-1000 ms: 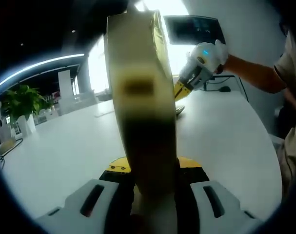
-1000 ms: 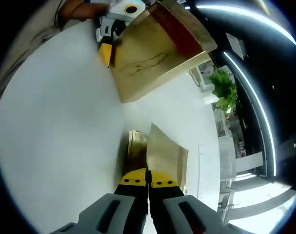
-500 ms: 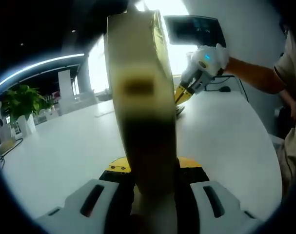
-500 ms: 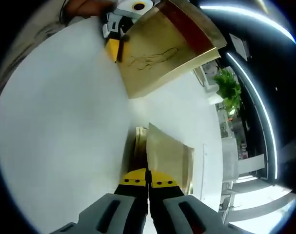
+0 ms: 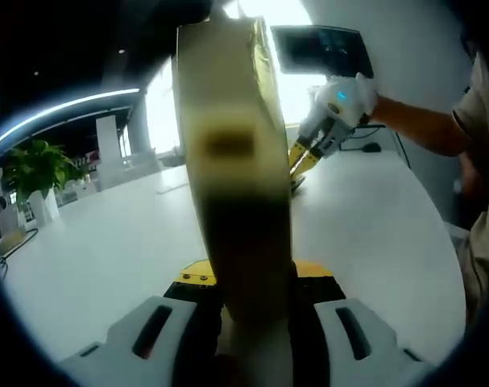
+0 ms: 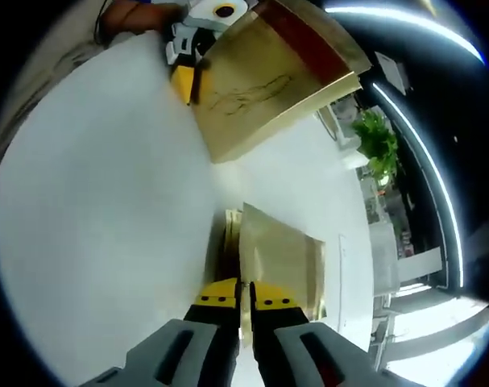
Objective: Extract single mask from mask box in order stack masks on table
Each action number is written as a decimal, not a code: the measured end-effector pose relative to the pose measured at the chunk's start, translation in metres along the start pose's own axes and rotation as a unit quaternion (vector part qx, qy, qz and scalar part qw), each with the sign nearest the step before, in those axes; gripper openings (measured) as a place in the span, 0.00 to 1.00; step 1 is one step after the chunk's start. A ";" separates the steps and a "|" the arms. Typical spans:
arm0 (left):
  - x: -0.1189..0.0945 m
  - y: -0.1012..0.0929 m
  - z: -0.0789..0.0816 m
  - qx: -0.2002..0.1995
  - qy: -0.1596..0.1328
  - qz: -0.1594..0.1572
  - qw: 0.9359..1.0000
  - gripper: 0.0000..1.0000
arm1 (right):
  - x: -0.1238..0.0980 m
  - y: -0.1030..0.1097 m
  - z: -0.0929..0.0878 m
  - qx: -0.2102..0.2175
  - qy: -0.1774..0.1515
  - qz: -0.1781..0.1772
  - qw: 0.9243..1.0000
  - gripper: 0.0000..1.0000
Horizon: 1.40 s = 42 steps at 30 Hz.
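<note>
The mask box (image 5: 232,161) is clamped upright between the left gripper's (image 5: 252,310) fingers. A tan mask packet (image 6: 280,258) (lying on the white table (image 6: 99,226)) is seemingly pinched edgewise by the right gripper (image 6: 245,294), its fingers nearly together.

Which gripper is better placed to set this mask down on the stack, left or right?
Right, probably. The right gripper pinches the mask packet just over the stack on the table. The left gripper is shut on the mask box, held upright.
</note>
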<state>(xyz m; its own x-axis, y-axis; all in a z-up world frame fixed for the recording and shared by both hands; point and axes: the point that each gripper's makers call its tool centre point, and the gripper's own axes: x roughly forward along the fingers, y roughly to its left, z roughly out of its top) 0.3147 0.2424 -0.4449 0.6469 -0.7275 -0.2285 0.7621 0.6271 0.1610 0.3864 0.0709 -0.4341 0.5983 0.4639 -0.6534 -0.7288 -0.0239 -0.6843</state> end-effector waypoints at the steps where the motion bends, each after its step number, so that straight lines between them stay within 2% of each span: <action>1: 0.000 0.000 0.000 0.000 0.000 0.000 1.000 0.22 | 0.000 0.000 -0.001 0.006 0.000 0.000 1.000 0.05; 6: 0.000 0.000 0.000 0.000 0.000 0.000 1.000 0.22 | -0.005 -0.006 0.006 0.052 -0.022 -0.014 0.998 0.15; 14: 0.000 0.001 0.000 -0.001 0.000 0.000 1.000 0.22 | -0.019 0.000 0.018 0.090 -0.057 -0.013 0.994 0.15; 19: 0.001 0.001 0.000 -0.001 0.000 0.000 1.000 0.22 | -0.019 0.001 0.018 0.114 -0.064 -0.025 0.991 0.15; 22: 0.001 0.001 0.000 0.000 0.000 -0.001 1.000 0.22 | -0.021 -0.005 0.020 0.144 -0.079 -0.047 0.985 0.14; 25: 0.001 0.001 0.000 0.002 -0.001 -0.001 1.000 0.22 | -0.024 -0.008 0.029 0.181 -0.105 -0.063 0.976 0.13; 29: 0.001 0.001 0.000 0.003 -0.001 -0.001 1.000 0.22 | -0.027 -0.013 0.029 0.231 -0.109 -0.094 0.962 0.05; 31: 0.001 0.001 0.000 0.004 -0.001 -0.001 1.000 0.22 | -0.029 -0.012 0.030 0.242 -0.110 -0.103 0.958 0.00; 37: 0.000 0.001 0.000 0.002 -0.001 0.000 1.000 0.22 | -0.034 -0.009 0.027 0.287 -0.113 -0.132 0.942 0.00; 38: 0.000 0.001 0.000 0.002 -0.001 0.000 1.000 0.22 | -0.036 -0.010 0.024 0.293 -0.109 -0.146 0.938 0.00; 39: 0.000 0.001 0.000 0.001 0.000 0.000 1.000 0.22 | -0.039 -0.010 0.023 0.306 -0.109 -0.163 0.932 0.00; 42: 0.000 0.002 -0.001 -0.002 0.000 0.001 1.000 0.22 | -0.036 -0.008 0.023 0.320 -0.120 -0.178 0.923 0.00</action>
<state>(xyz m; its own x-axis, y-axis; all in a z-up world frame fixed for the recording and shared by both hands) 0.3164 0.2437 -0.4453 0.6485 -0.7260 -0.2290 0.7607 0.6295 0.1585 0.3628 0.0750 -0.3972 0.8025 0.5261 -0.2817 -0.5941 0.6599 -0.4600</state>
